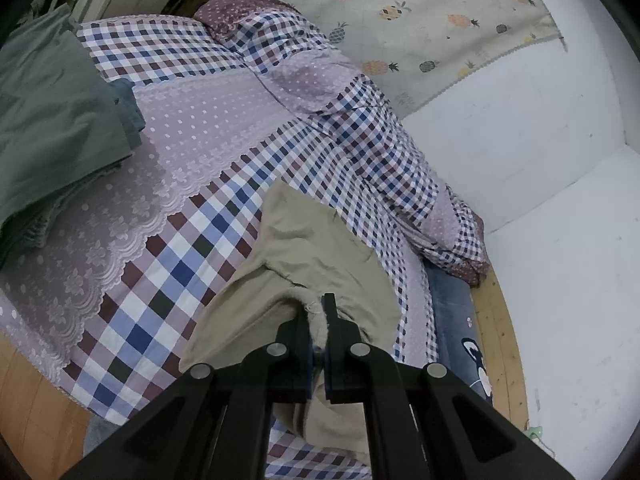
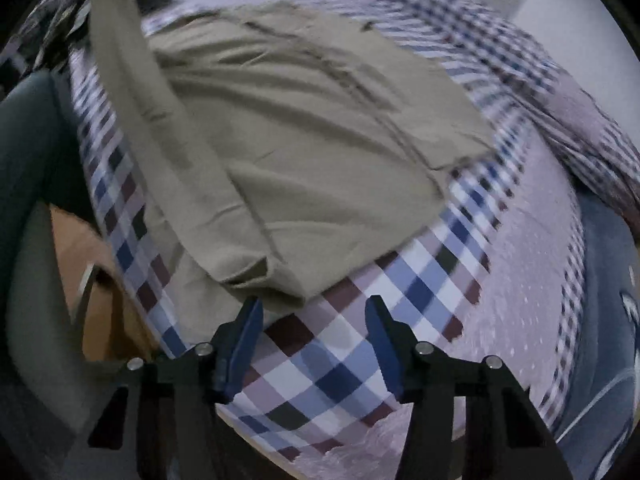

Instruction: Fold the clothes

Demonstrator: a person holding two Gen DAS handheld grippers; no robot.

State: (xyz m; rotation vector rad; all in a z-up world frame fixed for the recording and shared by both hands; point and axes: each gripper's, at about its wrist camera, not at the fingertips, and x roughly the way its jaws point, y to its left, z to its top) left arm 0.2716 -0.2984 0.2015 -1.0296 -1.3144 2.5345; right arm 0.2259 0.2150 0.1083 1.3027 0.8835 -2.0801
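Observation:
A beige garment (image 1: pixel 316 256) lies on a checked and dotted bedspread (image 1: pixel 192 160). My left gripper (image 1: pixel 318 312) is shut on a bunched edge of the garment, lifting it off the bed. In the right wrist view the beige garment (image 2: pixel 296 148) is spread in loose folds, with one strip rising to the upper left. My right gripper (image 2: pixel 314 308) stands open just in front of its near edge, above the checked bedspread (image 2: pixel 360 360), with nothing between its fingers.
A folded grey-green garment (image 1: pixel 56 128) lies at the left of the bed. A rumpled checked quilt (image 1: pixel 360 128) runs along the white wall (image 1: pixel 540 200), under a pineapple-print cloth (image 1: pixel 432 20). A blue cloth (image 1: pixel 460 328) and a wooden strip border the bed's right side.

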